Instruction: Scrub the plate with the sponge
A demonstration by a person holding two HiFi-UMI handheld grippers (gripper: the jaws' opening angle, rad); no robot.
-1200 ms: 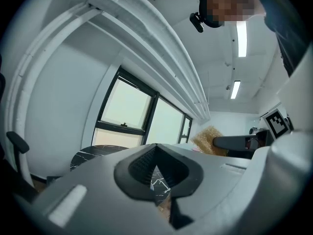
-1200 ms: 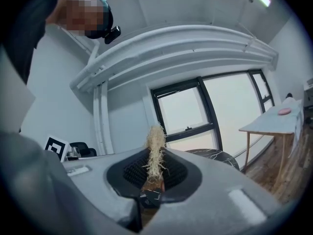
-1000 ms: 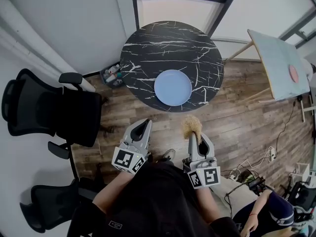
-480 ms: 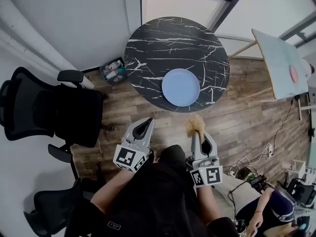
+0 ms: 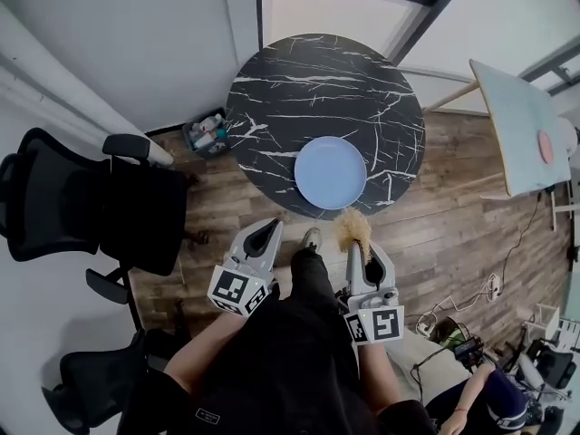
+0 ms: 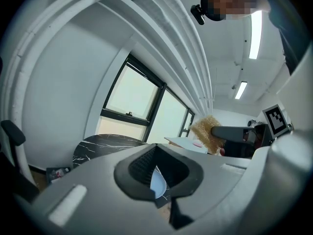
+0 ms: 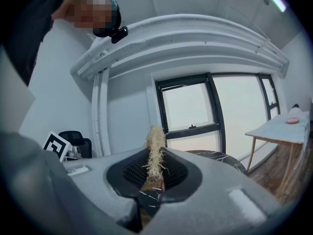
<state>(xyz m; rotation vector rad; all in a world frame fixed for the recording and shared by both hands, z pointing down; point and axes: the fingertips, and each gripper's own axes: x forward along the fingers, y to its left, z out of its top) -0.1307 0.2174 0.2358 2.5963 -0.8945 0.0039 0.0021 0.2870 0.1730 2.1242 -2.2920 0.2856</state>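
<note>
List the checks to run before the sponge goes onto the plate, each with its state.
1. Sponge gripped by the right tool: ok, pinched between its jaws.
2. Left tool free: ok, shut, nothing in it.
3. Plate reachable: ok, flat near the front edge of the round table, nothing on it.
4. Sponge above the plate: not ok, in the head view it shows short of the table's edge, over the floor.
5. Plate steadied: not ok, neither tool touches it.
6. Dirt on the plate: cannot tell.
</note>
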